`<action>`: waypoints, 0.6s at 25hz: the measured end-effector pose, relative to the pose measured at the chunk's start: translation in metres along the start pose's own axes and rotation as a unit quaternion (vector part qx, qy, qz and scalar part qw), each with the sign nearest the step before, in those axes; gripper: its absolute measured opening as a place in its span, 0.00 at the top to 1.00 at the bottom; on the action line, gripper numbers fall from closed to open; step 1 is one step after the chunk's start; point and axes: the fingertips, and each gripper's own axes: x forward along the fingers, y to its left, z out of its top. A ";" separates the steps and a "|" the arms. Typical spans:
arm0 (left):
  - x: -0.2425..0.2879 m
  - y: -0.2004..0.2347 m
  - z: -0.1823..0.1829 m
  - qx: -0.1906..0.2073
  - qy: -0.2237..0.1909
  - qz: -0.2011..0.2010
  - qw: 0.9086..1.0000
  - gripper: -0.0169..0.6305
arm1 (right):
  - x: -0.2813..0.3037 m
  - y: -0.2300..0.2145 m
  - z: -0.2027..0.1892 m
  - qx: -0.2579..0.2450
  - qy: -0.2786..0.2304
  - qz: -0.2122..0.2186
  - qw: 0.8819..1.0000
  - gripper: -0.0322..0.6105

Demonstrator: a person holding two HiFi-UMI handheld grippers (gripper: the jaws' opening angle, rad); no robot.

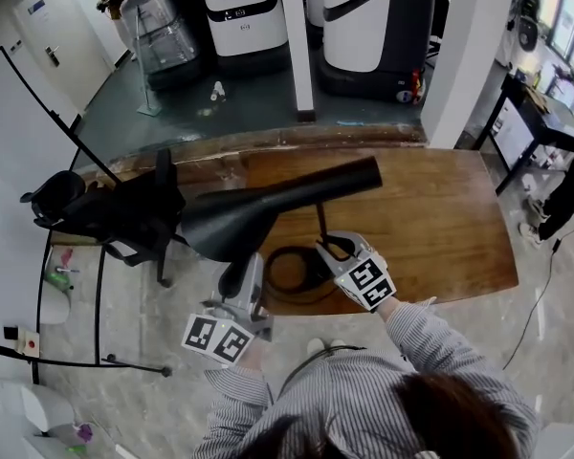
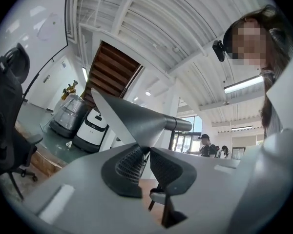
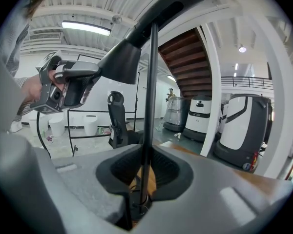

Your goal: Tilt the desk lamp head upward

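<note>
A black desk lamp stands on the wooden table [image 1: 430,228]. Its cone-shaped head [image 1: 258,213] lies nearly level, wide end toward the left, over a thin upright pole [image 1: 320,220] and a round base [image 1: 289,275]. My left gripper [image 1: 237,273] is shut on the lower rim of the lamp head; in the left gripper view the cone [image 2: 136,121] narrows down between the pads of the left gripper [image 2: 147,152]. My right gripper [image 1: 333,249] is shut on the pole, which runs up between the jaws of the right gripper [image 3: 145,172] as a pole [image 3: 150,82] to the head [image 3: 136,48].
A black office chair [image 1: 124,213] stands just left of the table, beside a black metal frame [image 1: 38,304]. White machines [image 1: 364,27] and a white pillar [image 1: 297,36] stand behind the table. A person [image 1: 569,194] is at the far right near a dark desk.
</note>
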 end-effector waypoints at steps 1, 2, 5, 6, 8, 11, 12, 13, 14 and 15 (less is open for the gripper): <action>-0.001 0.000 0.006 0.010 0.000 0.003 1.000 0.91 | 0.000 0.000 0.001 0.000 -0.002 0.000 1.000 0.86; -0.002 0.001 0.014 0.021 0.000 0.006 1.000 0.91 | 0.000 0.000 0.002 -0.001 -0.003 0.000 1.000 0.86; -0.004 0.002 0.036 0.052 -0.004 0.012 0.999 0.91 | 0.001 0.000 0.000 0.000 -0.001 0.000 1.000 0.86; -0.004 0.002 0.043 0.061 -0.005 0.013 0.998 0.91 | 0.002 0.001 0.001 0.001 -0.001 0.000 1.000 0.86; -0.004 0.001 0.056 0.076 -0.010 0.014 0.997 0.91 | 0.002 0.001 0.002 0.000 -0.001 0.002 1.000 0.86; -0.003 -0.002 0.075 0.100 -0.022 0.012 0.995 0.91 | 0.002 0.001 -0.001 0.000 0.003 0.001 1.000 0.86; -0.002 -0.004 0.082 0.108 -0.027 0.011 0.994 0.91 | 0.002 0.000 -0.003 0.001 0.005 0.001 1.000 0.86; -0.001 -0.006 0.088 0.115 -0.033 0.010 0.993 0.91 | 0.002 0.000 -0.003 0.002 0.005 0.000 1.000 0.86; 0.000 -0.008 0.094 0.123 -0.038 0.008 0.992 0.91 | 0.002 0.000 -0.004 0.001 0.005 -0.001 1.000 0.86; 0.001 -0.010 0.100 0.130 -0.042 0.006 0.991 0.91 | 0.003 0.000 -0.004 0.001 0.006 -0.002 1.000 0.86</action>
